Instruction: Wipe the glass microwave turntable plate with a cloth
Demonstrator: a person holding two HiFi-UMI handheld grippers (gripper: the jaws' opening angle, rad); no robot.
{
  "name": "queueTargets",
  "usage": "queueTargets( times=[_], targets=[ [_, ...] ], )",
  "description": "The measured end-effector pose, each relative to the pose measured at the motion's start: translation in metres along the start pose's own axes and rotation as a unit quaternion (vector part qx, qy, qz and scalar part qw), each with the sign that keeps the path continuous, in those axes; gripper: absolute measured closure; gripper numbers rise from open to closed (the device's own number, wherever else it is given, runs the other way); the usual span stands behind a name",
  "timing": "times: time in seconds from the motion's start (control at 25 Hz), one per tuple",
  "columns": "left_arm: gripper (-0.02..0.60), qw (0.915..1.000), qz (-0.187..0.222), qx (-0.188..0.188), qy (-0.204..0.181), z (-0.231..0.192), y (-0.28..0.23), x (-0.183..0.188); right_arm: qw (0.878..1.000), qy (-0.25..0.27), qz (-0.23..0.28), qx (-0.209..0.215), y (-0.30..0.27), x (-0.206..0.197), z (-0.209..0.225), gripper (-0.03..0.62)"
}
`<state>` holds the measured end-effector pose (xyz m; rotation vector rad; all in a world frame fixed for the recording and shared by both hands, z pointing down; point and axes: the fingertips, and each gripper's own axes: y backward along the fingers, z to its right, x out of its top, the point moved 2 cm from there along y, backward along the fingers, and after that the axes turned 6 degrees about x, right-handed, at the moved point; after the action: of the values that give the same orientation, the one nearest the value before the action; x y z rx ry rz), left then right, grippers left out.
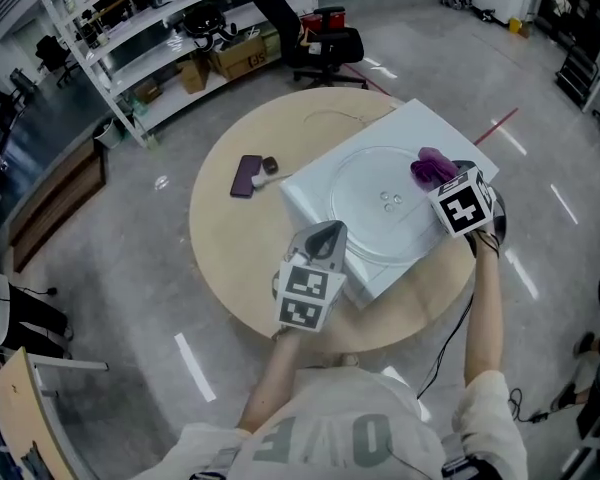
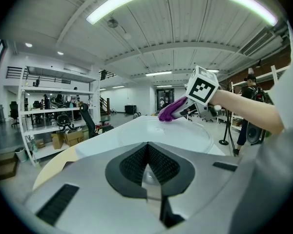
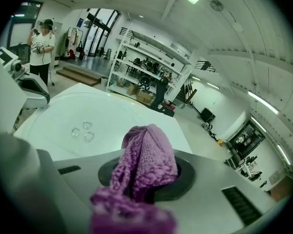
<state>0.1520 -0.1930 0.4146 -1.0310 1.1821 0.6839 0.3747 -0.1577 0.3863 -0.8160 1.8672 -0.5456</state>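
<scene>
The clear glass turntable plate (image 1: 380, 208) lies flat on a white slab (image 1: 420, 128) on a round wooden table (image 1: 230, 238). My left gripper (image 1: 327, 236) is at the plate's near rim, and its jaws are shut on that rim (image 2: 147, 173). The plate (image 2: 171, 130) stretches away ahead of them. My right gripper (image 1: 438, 176) is at the plate's far right side, shut on a bunched purple knitted cloth (image 1: 430, 166). The cloth (image 3: 146, 160) fills the jaws and hangs over the plate (image 3: 78, 116). From the left gripper view the cloth (image 2: 168, 112) touches the far rim.
A purple phone (image 1: 247, 175) and a small dark object (image 1: 270, 164) lie on the table left of the slab. White shelving (image 1: 170, 28) and a black office chair (image 1: 325, 43) stand beyond the table. A person (image 3: 41, 45) stands in the background.
</scene>
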Motion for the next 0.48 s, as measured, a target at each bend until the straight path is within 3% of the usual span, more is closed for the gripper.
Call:
queueTargets(
  times=[0.48],
  targets=[
    [0.580, 1.0000, 0.000, 0.001, 0.001, 0.001, 0.005, 0.002, 0.999, 0.020, 0.009, 0.024, 0.027, -0.010, -0.038, 0.546]
  ],
)
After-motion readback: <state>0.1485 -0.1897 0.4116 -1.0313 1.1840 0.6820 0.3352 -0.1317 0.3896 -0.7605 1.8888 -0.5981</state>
